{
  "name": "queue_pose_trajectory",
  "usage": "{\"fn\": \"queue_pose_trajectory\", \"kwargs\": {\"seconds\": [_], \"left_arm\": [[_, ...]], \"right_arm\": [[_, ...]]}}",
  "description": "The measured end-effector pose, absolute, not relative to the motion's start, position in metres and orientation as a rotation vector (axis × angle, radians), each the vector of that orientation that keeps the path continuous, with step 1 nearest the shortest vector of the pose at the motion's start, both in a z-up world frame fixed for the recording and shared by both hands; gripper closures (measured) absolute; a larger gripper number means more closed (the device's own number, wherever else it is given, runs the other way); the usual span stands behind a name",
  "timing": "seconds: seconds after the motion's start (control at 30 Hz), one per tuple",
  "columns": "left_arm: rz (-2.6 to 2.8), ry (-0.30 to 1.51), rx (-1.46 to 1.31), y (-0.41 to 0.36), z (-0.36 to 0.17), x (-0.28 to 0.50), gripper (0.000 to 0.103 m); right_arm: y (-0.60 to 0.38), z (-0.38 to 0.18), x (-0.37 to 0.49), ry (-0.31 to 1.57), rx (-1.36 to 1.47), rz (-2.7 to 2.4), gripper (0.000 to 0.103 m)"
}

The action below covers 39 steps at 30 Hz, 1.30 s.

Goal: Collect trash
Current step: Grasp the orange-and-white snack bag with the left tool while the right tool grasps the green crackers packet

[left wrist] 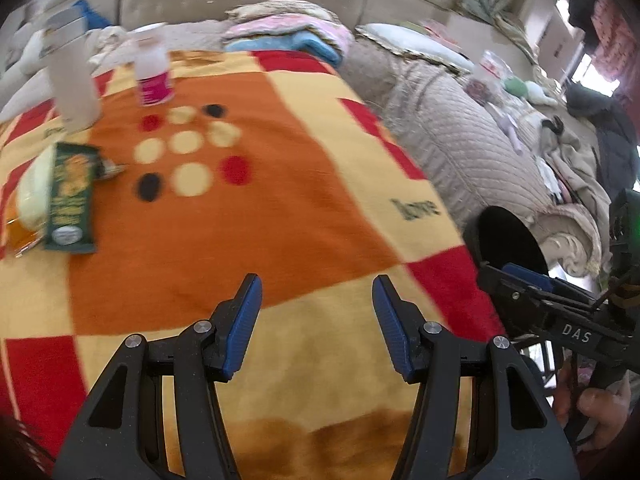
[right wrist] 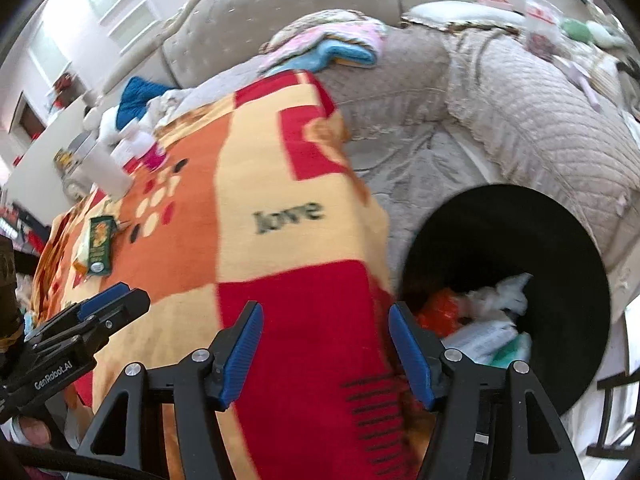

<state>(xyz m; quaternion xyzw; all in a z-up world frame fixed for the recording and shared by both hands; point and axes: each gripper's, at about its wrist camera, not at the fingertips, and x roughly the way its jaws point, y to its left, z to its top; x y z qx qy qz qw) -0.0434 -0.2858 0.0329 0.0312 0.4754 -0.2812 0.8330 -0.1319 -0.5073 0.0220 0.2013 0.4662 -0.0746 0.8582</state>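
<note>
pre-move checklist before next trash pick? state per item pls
1. Left gripper jaws open and holding nothing: ok.
2. Right gripper jaws open and holding nothing: ok.
3. Bin mouth unobstructed, beside the blanket edge, trash already inside: ok.
4. Next target visible: green wrapper lies flat on the blanket, far left of the left gripper: ok.
5. Clearance at target: a pale packet touches the wrapper, and a white cylinder and a pink-labelled bottle stand behind it: not ok.
6. Whether the bottle and cylinder are trash: cannot tell.
</note>
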Motion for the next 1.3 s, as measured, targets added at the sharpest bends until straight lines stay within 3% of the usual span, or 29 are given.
{"fn": "queue_pose_trajectory", "kwargs": {"seconds": [0.6, 1.1, 1.13, 1.2, 1.3], "left_arm": [[-0.228, 0.99, -0.157, -0.09, 0.041, 0.038, 0.047], [-0.174, 1.023, -0.362, -0.023, 0.032, 0.06, 0.047], [-0.18, 1.026, -0.381, -0.022, 0.032, 0.062, 0.046], [-0.194, 1.028, -0.426, -0.023, 0.032, 0.068, 0.042], [-0.211, 1.019, -0.465, -0.029, 0.032, 0.077, 0.038]], "right_arm": [[-0.38, 0.032, -0.044, 0.996, 0.341, 0.143, 0.037], [-0.254, 0.001, 0.089, 1.035, 0.38, 0.41, 0.036], [-0.25, -0.003, 0.095, 1.041, 0.37, 0.412, 0.037], [-0.247, -0.008, 0.101, 1.047, 0.362, 0.426, 0.058], [-0.252, -0.008, 0.099, 1.04, 0.374, 0.436, 0.063]]}}
